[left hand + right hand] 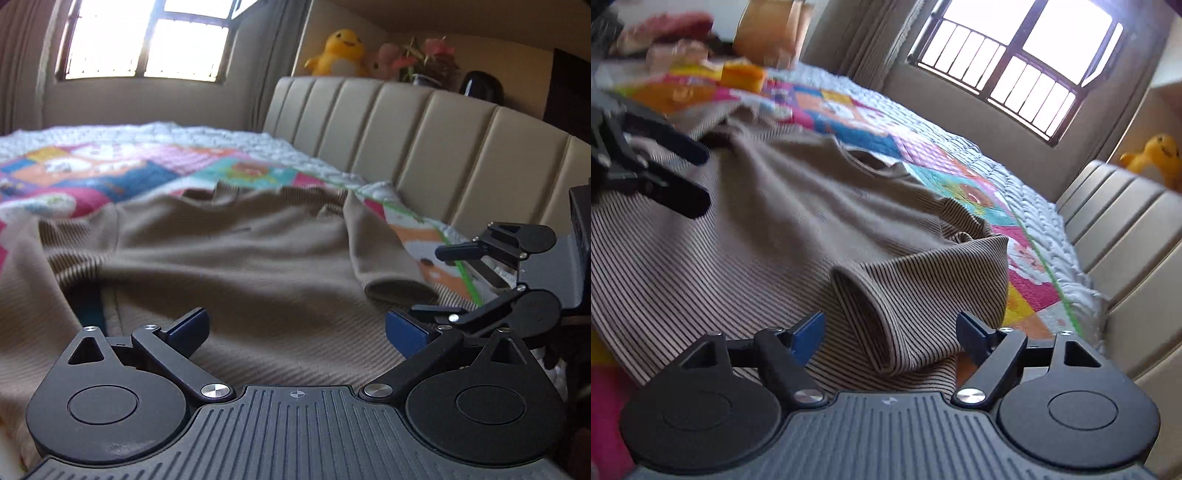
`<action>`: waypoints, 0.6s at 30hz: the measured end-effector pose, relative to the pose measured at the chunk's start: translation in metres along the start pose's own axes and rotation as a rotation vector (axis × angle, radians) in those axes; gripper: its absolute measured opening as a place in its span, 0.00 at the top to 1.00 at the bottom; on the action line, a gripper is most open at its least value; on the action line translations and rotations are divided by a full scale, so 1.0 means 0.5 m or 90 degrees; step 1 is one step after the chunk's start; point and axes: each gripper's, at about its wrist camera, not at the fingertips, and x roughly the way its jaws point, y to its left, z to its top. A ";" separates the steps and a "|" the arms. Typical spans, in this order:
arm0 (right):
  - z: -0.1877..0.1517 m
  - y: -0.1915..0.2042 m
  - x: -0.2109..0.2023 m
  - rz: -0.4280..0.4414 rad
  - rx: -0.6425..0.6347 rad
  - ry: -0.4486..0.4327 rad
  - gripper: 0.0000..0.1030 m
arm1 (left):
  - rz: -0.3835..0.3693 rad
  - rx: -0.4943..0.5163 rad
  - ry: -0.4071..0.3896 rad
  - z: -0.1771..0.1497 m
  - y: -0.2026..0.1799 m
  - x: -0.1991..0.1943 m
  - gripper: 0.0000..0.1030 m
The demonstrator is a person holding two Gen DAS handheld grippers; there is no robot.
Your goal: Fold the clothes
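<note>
A tan, finely striped sweater [229, 258] lies spread and rumpled on the bed, neckline toward the far side. One sleeve [373, 243] is laid over its body, cuff open toward me. My left gripper [297, 326] hovers low over the sweater's near part, jaws wide open with only flat cloth beneath. My right gripper [892, 330] is open too; the sleeve cuff [864, 314] lies in the gap between its blue pads [810, 332], which do not press it. Each gripper shows in the other's view: the right one [443, 280] at the right edge, the left one [701, 175] at the left edge.
A colourful patchwork quilt [110, 173] covers the bed under the sweater. A padded beige headboard [424, 140] runs along the right side, with a yellow plush toy [340, 51] and flowers [432, 59] on top. A barred window [1015, 62] is behind. Blurred clutter [683, 44] sits at the bed's far left.
</note>
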 end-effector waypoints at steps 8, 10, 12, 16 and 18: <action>0.073 -0.126 0.046 -0.041 0.142 -0.019 0.84 | 0.154 -0.127 -0.094 0.005 0.202 -0.134 0.00; 0.107 -0.221 0.045 -0.105 0.194 -0.039 0.85 | 0.199 -0.201 -0.093 -0.006 0.272 -0.152 0.00; 0.146 -0.298 0.031 -0.146 0.243 -0.063 0.86 | 0.199 -0.284 -0.106 -0.033 0.336 -0.164 0.00; 0.231 -0.399 -0.004 -0.184 0.305 -0.118 0.93 | 0.174 -0.342 -0.153 -0.063 0.382 -0.179 0.00; 0.278 -0.393 -0.018 -0.170 0.300 -0.147 0.98 | 0.184 -0.330 -0.154 -0.062 0.378 -0.175 0.00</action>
